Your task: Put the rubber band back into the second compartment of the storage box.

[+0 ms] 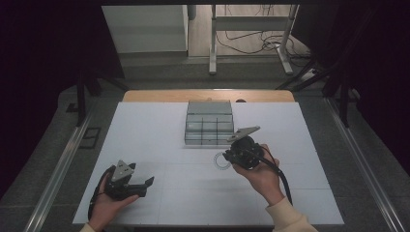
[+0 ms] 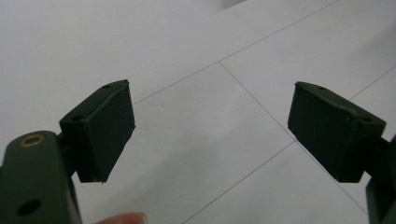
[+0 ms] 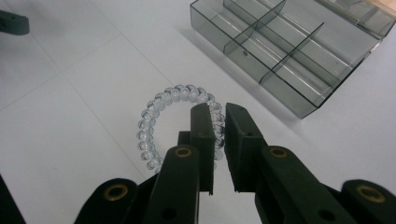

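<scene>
The right gripper (image 3: 218, 122) has its jaws pinched on one side of the clear spiral hair tie (image 3: 161, 109), which lies on the white table (image 1: 159, 125) just beside the grey divided organizer box (image 3: 299, 56). The grip seems thin, so lifting slowly is wise. The left gripper (image 2: 210, 126) rests wide and empty.

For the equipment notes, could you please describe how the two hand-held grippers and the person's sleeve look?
Both the left gripper and right gripper are black, two-jawed, with brass-ringed screw holes, a grey three-cornered plate on top and a trailing black cable. The sleeve is cream-coloured.
</scene>
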The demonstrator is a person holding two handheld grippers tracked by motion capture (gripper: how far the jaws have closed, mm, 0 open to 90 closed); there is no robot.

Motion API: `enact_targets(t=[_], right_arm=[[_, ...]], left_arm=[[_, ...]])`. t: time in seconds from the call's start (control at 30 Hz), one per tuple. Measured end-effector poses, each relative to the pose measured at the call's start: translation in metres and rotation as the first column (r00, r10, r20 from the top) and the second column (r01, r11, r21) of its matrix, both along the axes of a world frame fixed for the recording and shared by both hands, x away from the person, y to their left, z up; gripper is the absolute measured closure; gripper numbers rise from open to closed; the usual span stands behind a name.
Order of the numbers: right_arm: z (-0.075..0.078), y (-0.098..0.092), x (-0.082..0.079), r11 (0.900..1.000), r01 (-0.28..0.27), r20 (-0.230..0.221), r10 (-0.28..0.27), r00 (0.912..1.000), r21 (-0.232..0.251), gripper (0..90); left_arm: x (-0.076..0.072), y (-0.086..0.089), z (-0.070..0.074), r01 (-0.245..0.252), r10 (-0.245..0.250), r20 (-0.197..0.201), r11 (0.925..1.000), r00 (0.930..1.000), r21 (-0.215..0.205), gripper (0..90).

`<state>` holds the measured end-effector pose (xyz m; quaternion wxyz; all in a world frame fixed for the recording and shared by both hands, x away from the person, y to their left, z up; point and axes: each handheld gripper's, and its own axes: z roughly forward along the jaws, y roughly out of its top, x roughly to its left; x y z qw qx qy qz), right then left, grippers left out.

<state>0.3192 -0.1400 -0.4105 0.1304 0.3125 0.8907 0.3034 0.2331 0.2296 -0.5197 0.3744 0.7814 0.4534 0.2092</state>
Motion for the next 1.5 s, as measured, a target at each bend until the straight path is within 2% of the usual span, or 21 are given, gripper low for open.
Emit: enact_targets(t=[0.3, 0.5, 0.83, 1.2, 1.5], right_arm=[[0.004, 0.007, 0.026, 1.000, 0.008, 0.001, -0.008, 1.0000, 0.026, 80.9], [0.001, 0.009, 0.044, 0.999, 0.023, -0.010, -0.023, 0.9997, 0.037, 80.9], [-0.004, 0.011, 0.061, 0.997, 0.052, -0.029, -0.050, 0.9983, 0.053, 80.9], [-0.006, 0.022, 0.079, 0.997, 0.064, -0.042, -0.063, 0.9972, 0.038, 80.8], [-0.003, 0.034, 0.097, 0.997, 0.068, -0.034, -0.067, 0.9971, 0.019, 80.8]], left_arm=[[0.000, 0.001, 0.001, 0.002, -0.002, 0.000, 1.0000, 1.0000, 0.004, 15.1], [0.000, 0.000, 0.001, 0.003, -0.003, 0.001, 1.0000, 1.0000, 0.000, 15.1], [0.000, 0.000, 0.000, 0.005, -0.005, -0.002, 1.0000, 1.0000, 0.002, 15.1], [0.000, 0.000, 0.001, 0.004, -0.004, -0.001, 1.0000, 1.0000, 0.003, 15.1], [0.000, 0.001, 0.001, 0.004, -0.004, -0.001, 1.0000, 1.0000, 0.001, 15.1]])
